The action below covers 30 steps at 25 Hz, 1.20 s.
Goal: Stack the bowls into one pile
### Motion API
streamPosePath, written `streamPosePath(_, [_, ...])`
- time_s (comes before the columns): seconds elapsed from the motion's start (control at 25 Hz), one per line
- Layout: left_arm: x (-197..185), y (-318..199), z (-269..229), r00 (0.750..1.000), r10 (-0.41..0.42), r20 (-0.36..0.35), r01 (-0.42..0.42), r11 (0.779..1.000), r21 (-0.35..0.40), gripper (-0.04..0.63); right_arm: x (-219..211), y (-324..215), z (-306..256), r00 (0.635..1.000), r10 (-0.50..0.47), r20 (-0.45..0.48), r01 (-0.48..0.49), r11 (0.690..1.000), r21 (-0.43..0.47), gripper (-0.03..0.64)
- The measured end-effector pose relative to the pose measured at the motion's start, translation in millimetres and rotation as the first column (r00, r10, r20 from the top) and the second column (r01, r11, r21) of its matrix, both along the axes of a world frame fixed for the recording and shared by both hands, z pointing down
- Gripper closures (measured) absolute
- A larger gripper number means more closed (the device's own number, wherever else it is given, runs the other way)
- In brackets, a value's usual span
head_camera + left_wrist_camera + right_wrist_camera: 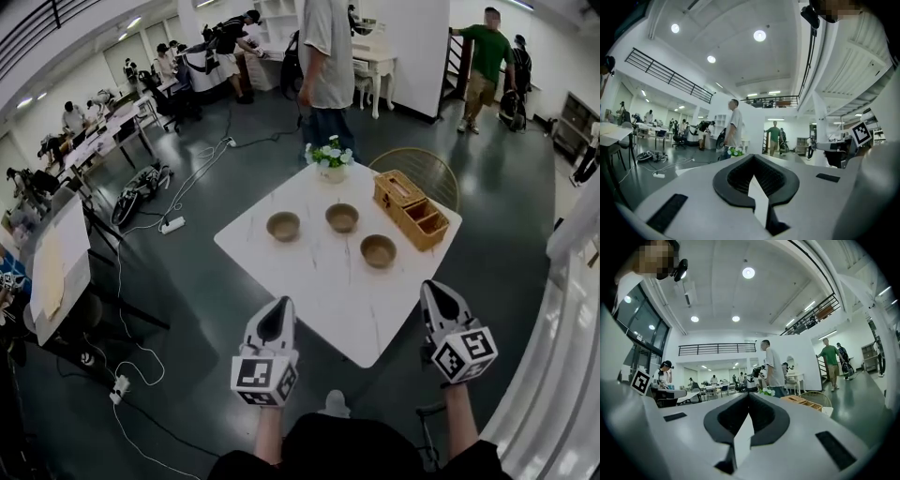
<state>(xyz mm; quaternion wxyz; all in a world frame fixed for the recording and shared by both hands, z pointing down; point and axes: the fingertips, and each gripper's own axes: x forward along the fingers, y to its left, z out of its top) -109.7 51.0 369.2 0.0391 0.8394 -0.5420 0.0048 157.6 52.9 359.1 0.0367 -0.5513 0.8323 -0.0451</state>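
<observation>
Pointing level toward the desk (319,281), the left gripper (280,304) has its jaws pressed together, tip against tip, with nothing pinched between them. The right gripper (433,287) is the same: jaws fully closed and empty. Both are held in the air at the near side of the desk, well apart from each other, and neither touches anything. There are two grippers, and each carries one marker cube at its back.

Ahead of the jaws, three brown bowls stand upright and empty on the white desk, all apart from one another and none stacked. The nearest bowl (378,250) lies between the two pairs of jaws, closer to the right pair and a little to their left. The second bowl (283,226) sits almost straight ahead of the left jaws, farther out. The third bowl (342,217) is farthest of the three, between the other two and just beyond them.

Beyond the right jaws, one wicker basket (411,208) with compartments lies along the far right edge of the desk, just beside the nearest bowl without touching it. At the far corner stands one pot of white flowers (330,157). Past the basket, one round-backed chair (424,169) stands on the floor. One person (326,56) stands just behind the flowers.
</observation>
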Motion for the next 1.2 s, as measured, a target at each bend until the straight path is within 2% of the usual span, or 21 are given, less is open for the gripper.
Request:
streamPosePath(0.4, [21, -60, 19, 0.997, 0.079, 0.011, -0.079, 0.996, -0.049, 0.581, 12, -54, 11, 0.998, 0.048, 0.033, -0.047, 0.998, -0.037, 0.604])
streamPosePath(0.68, [38, -96, 36, 0.996, 0.085, 0.000, -0.085, 0.992, -0.098, 0.581, 23, -103, 27, 0.999, 0.031, 0.021, -0.028, 0.995, -0.098, 0.604])
streamPosePath(0.92, [59, -129, 53, 0.997, 0.071, -0.021, -0.073, 0.985, -0.155, 0.581, 31, -153, 53, 1.000, -0.024, 0.001, 0.024, 0.981, -0.190, 0.604])
streamPosePath(1.2, [79, -164, 79, 0.998, 0.052, -0.019, -0.055, 0.977, -0.208, 0.581, 38, -202, 105, 0.996, -0.085, -0.031, 0.070, 0.941, -0.331, 0.603])
